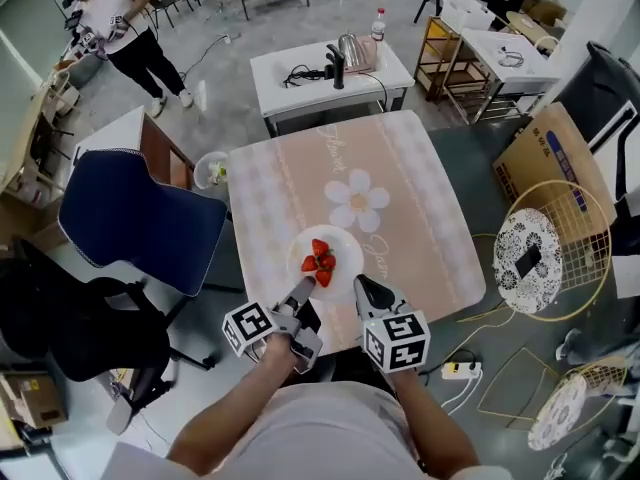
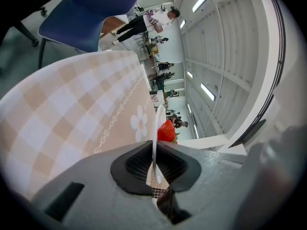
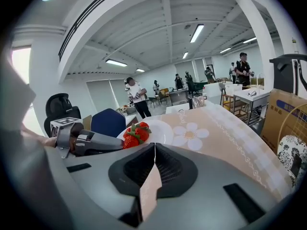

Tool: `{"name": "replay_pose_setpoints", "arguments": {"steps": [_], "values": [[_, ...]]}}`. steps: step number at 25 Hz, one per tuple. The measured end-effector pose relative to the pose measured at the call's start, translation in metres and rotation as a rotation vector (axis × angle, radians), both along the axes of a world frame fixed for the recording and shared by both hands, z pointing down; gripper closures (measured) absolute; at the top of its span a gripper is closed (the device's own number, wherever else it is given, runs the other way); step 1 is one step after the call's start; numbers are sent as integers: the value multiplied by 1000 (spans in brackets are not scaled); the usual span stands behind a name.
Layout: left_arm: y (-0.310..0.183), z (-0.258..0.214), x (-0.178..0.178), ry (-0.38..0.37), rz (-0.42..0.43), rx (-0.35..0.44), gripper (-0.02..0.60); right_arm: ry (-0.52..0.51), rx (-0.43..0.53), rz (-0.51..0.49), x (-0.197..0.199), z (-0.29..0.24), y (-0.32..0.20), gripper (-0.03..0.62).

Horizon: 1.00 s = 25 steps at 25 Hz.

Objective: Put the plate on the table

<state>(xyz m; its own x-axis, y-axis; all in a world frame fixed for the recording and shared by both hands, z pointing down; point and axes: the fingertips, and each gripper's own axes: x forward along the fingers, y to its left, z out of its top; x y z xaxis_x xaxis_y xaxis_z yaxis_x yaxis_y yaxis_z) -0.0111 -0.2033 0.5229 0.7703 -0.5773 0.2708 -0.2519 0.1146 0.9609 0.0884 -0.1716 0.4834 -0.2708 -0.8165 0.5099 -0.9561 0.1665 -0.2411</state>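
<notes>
A white plate [image 1: 345,243] with several red strawberries [image 1: 320,260] is over the near part of the table [image 1: 300,178], which has a beige checked cloth with a daisy print. My left gripper [image 1: 307,283] is shut on the plate's near rim. In the left gripper view that rim [image 2: 154,128] runs edge-on between the jaws [image 2: 154,146], with a strawberry [image 2: 166,131] behind it. My right gripper [image 1: 360,284] is at the plate's near right edge with its jaws together [image 3: 154,150]. The plate [image 3: 160,128] lies just beyond them. Whether it touches the plate is unclear.
A blue chair [image 1: 140,218] stands left of the table. A white side table [image 1: 320,73] with a kettle is behind it. A cardboard box [image 1: 555,158] and wire racks [image 1: 550,243] are on the right. A person [image 1: 120,28] stands far left.
</notes>
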Motion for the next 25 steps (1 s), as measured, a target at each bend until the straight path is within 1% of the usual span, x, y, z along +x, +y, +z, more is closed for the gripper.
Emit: {"name": "replay_pose_setpoints", "arguments": {"steps": [5,11,17,22,25], "values": [[-16,13,36,-23,-30,-17,558,-28,-17,-28,37,12,-22,589],[-34,30,63,-27,-70,-37,558,-68,-53,-61,61,32,-40,589],[-47,53,80,-69,-95,-54,558,-86,-80,-121,68,52,-59,589],[-52,65,93,-59,-127,-80,558,-101,-106,-156,72,66,-67,589],[-57,73,95,-78,-137,-87,558,-98,-115,-174,74,72,-71,589]]}}
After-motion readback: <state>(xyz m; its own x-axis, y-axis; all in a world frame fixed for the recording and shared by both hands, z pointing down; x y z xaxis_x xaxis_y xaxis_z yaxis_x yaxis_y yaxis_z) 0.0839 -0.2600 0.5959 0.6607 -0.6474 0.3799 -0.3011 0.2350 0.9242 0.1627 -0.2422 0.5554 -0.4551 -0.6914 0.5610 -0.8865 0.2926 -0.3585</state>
